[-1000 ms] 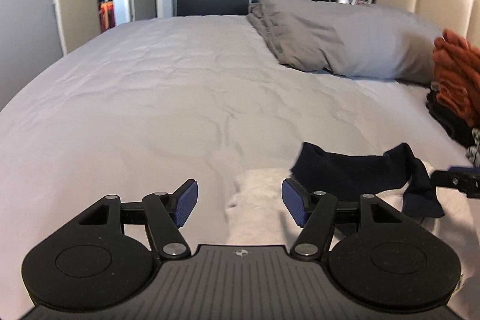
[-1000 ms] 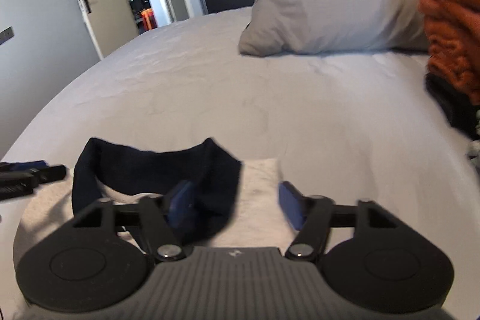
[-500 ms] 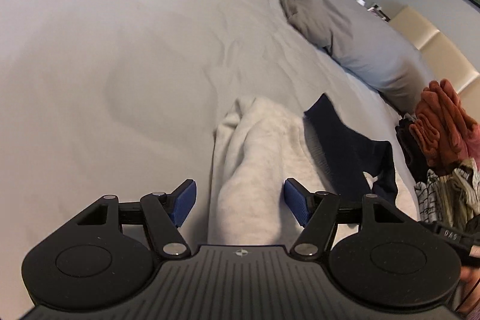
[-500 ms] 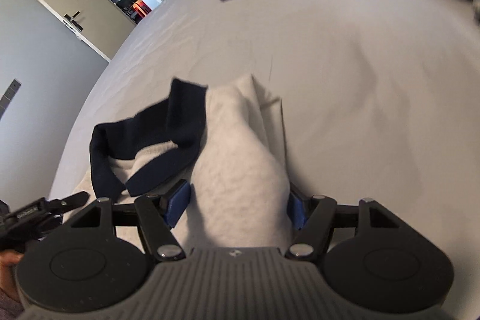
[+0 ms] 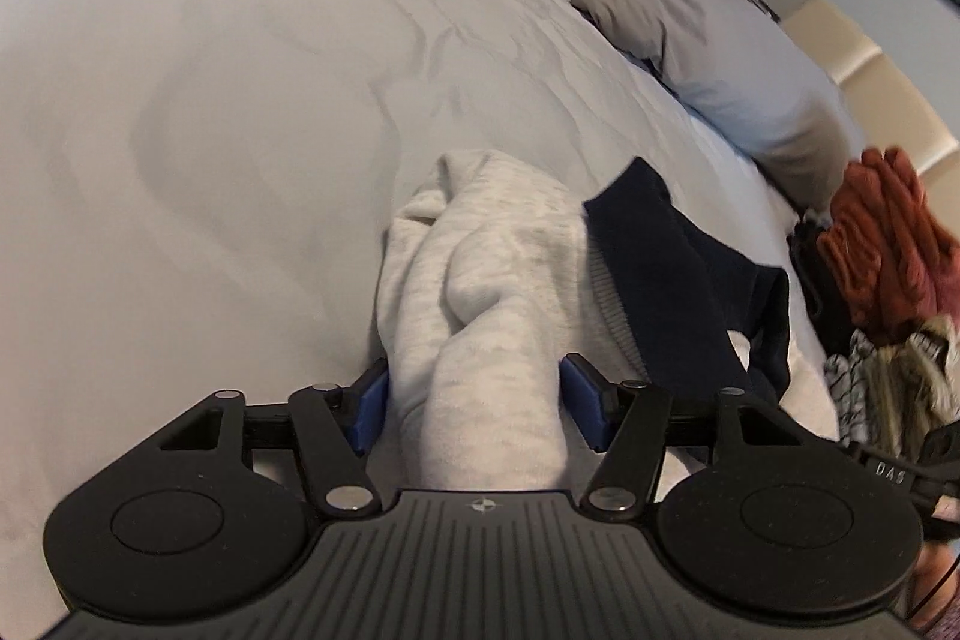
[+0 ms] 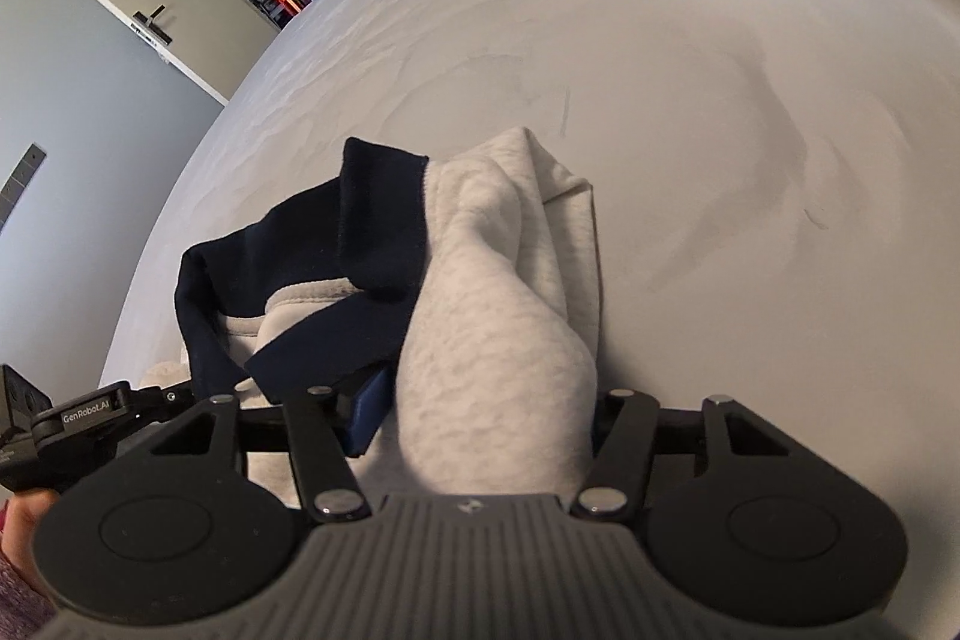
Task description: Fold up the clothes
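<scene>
Bunching grey sweatshirt (image 5: 486, 316) hides right gripper (image 6: 483, 409) right pad.

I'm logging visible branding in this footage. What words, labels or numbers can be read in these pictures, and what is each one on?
"GenRobot.AI": on the black body of the left gripper, seen in the right wrist view.
"DAS": on the black body of the right gripper, seen at the edge of the left wrist view; any further letters are cut off.
The small round emblem on each camera mount is too small to read.

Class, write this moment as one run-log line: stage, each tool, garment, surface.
stage: lifting for fold | left tool: shut on grey sweatshirt | right tool: shut on grey sweatshirt | navy trim: hanging | surface: bed
</scene>
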Demonstrator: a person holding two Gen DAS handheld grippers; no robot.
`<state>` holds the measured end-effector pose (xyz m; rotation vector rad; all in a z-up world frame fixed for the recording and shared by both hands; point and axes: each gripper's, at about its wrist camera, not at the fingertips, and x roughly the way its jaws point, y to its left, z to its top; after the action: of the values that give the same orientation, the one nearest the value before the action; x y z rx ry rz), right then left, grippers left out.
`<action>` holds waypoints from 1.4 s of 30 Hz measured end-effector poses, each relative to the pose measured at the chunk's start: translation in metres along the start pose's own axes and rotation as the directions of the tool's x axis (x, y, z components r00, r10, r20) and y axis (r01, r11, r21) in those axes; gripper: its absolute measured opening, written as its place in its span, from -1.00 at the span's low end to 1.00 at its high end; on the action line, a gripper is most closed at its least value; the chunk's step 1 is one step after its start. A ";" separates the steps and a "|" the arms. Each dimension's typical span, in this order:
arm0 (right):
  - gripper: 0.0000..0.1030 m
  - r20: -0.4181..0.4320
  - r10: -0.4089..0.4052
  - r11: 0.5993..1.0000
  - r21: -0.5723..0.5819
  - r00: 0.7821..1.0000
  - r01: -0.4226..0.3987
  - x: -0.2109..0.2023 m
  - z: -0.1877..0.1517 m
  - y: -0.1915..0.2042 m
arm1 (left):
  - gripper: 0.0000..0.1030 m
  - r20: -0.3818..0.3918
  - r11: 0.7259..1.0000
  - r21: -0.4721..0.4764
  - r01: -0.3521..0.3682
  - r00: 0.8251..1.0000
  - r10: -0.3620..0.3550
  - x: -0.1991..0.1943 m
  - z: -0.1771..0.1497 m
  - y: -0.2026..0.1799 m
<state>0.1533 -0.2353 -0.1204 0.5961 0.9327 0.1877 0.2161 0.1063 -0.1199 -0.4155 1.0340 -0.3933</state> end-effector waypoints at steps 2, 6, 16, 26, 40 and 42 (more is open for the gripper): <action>0.01 0.003 -0.003 0.999 -0.039 1.000 0.003 -0.003 -0.001 0.005 | 0.01 0.008 1.000 0.028 -0.006 1.000 0.006 -0.001 -0.002 -0.004; -0.21 0.026 0.010 0.998 -0.066 1.000 -0.009 -0.010 0.000 0.012 | -0.18 0.028 0.998 0.061 -0.005 1.000 0.003 -0.006 -0.006 -0.011; -0.36 0.098 0.055 0.990 -0.132 0.994 -0.042 -0.040 0.007 0.039 | -0.44 0.098 0.993 0.117 0.012 0.995 -0.024 -0.042 -0.011 -0.033; -0.36 0.166 0.109 0.985 -0.149 0.980 -0.084 -0.096 0.010 0.054 | -0.45 0.187 0.984 0.169 0.053 0.979 -0.085 -0.094 -0.011 -0.070; -0.36 0.344 0.143 0.985 -0.137 0.928 -0.101 -0.280 0.035 0.017 | -0.46 0.210 0.901 0.374 0.218 0.927 -0.311 -0.150 -0.004 -0.230; -0.36 0.377 0.126 0.987 -0.138 0.918 -0.079 -0.313 0.043 0.007 | -0.46 0.199 0.879 0.408 0.246 0.916 -0.348 -0.149 -0.003 -0.263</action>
<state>0.0026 -0.3726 0.1214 0.5460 0.5049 0.2102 0.1146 -0.0446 0.1213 -0.2715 0.6074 -0.7800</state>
